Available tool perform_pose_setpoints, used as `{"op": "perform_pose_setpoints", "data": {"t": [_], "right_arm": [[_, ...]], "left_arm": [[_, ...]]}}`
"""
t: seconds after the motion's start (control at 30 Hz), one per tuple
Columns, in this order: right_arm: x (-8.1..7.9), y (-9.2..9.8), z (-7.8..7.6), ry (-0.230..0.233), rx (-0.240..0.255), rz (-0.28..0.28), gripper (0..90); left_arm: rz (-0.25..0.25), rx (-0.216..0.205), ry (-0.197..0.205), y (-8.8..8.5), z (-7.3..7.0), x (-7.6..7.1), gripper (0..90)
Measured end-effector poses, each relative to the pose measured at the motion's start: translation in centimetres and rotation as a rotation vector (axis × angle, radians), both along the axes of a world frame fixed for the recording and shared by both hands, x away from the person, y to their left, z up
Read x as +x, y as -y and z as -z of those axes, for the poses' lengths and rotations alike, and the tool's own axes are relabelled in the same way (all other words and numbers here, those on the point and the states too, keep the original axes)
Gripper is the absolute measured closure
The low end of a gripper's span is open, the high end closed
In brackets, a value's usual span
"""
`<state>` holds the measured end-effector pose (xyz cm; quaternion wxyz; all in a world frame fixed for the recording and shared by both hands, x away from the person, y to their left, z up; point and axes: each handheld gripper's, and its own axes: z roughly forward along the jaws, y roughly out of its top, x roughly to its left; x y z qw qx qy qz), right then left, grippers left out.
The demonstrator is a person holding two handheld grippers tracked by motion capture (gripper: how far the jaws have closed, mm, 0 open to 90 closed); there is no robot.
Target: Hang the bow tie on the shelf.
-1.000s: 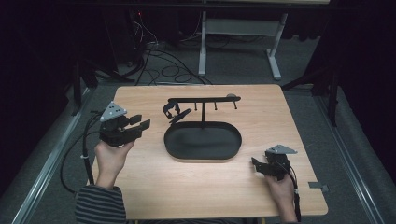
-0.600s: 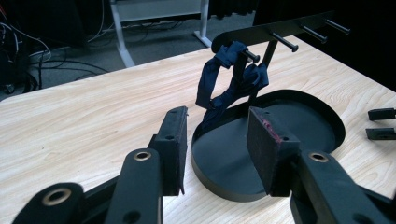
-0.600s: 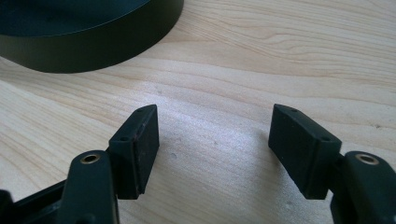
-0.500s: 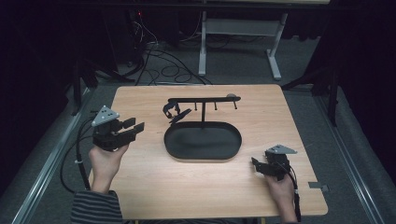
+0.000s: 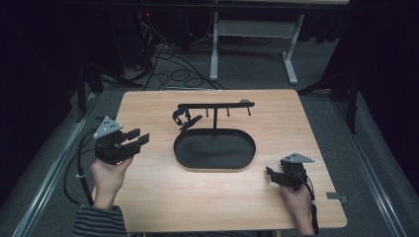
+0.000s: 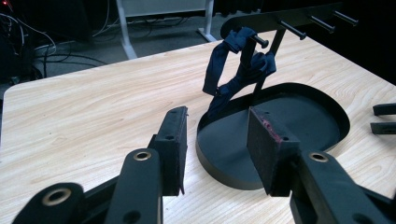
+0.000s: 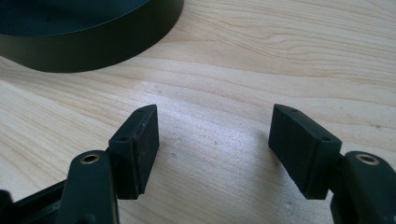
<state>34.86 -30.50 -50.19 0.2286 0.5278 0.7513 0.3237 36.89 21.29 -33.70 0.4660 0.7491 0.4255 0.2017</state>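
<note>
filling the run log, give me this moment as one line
left tool: open, empty, aimed at dark blue strap on rack peg | right tool: open, empty, low over table | tray: empty

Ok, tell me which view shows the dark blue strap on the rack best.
The left gripper view: the dark blue strap hangs close up, looped over a peg. In the high view it is small and dark.

Bare table lies open between left tongs and the black tray; nothing blocks them.

Black left gripper, grey three-cornered plate, brass-ringed screws, black cable, striped sleeve, matching right gripper
</note>
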Motion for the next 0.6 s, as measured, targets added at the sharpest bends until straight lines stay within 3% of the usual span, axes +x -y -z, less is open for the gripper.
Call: {"op": "perform_pose_setpoints", "data": {"t": [0.6], "right_arm": [[0.0, 0.0, 0.0, 0.0, -0.003, -0.001, 34.9]], "left_arm": [[-0.002, -0.014, -0.016, -0.3, 1.3, -1.4, 58.7]]}}
